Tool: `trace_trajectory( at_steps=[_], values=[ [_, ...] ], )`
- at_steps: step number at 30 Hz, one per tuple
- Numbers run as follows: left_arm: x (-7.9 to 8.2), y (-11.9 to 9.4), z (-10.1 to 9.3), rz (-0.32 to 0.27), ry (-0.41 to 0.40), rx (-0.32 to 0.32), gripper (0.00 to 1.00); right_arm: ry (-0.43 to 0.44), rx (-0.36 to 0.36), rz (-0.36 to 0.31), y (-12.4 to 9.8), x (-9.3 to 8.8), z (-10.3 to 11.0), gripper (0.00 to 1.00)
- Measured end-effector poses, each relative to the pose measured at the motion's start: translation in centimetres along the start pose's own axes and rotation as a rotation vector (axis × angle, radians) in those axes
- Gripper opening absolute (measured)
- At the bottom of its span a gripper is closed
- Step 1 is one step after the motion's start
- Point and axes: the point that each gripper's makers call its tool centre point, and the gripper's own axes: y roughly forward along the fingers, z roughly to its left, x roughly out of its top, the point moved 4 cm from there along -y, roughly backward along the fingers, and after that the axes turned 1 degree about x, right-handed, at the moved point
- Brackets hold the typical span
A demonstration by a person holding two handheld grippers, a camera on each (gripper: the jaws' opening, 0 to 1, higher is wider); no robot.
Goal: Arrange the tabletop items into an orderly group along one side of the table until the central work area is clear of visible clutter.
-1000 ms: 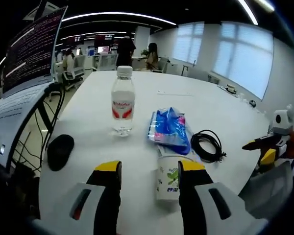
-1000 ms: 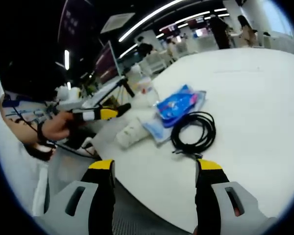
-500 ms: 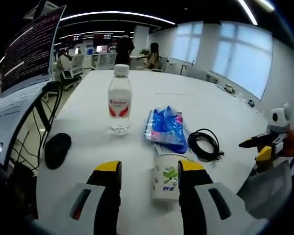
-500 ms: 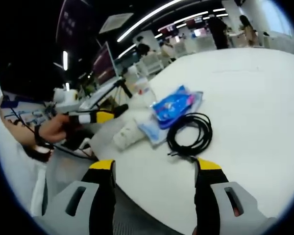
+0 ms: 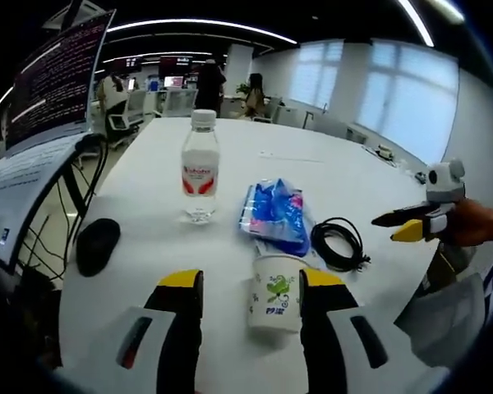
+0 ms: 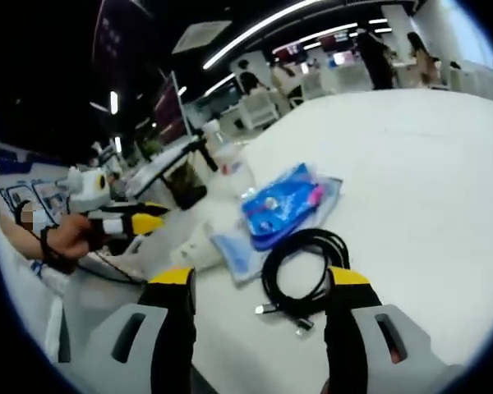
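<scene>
Open-plan office, likely, rows of desks with monitors (image 5: 174,83), ceiling strip lights (image 5: 189,25), large windows (image 5: 411,98)

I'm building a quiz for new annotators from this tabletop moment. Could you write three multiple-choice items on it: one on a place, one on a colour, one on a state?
1. In the left gripper view, where does the paper cup stand?
A. Just beyond the left claw, on the table
B. Behind the water bottle
C. On the blue packet

2. What colour is the coiled cable?
A. White
B. Black
C. Red

3. How is the bottle?
A. Lying down
B. Upright, uncapped
C. Upright, white cap on

Answers: 1 A, the cup stands on the table just past the claw tips; 2 B, the coil is black in both views; 3 C, it stands with its cap on.
</scene>
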Motion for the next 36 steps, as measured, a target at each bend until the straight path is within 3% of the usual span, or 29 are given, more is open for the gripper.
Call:
trace_trajectory(
  at_steps=[5,19,26,36],
  values=[
    [0.0,-0.3,0.4,-0.004,-0.002,0.009,0.46,0.006,-0.008,0.006,1.2,0.4,-1.2,0.6],
    [0.5,-1.5,1.1,-0.024,0.003,0.03,0.46,0.023,-0.098,0.075,3.0,-1.2,-5.1,0.56],
    [1.0,-1.8,0.8,-0.028,0.009,0.023,0.47,-0.036,-0.123,0.141,4.3,-2.1,-5.4,0.49],
    [1.5,-1.9,0.4,-0.027,0.026,0.009,0.51,-0.073,-0.193,0.169,4.7,-2.6,-6.5,0.31]
  ],
)
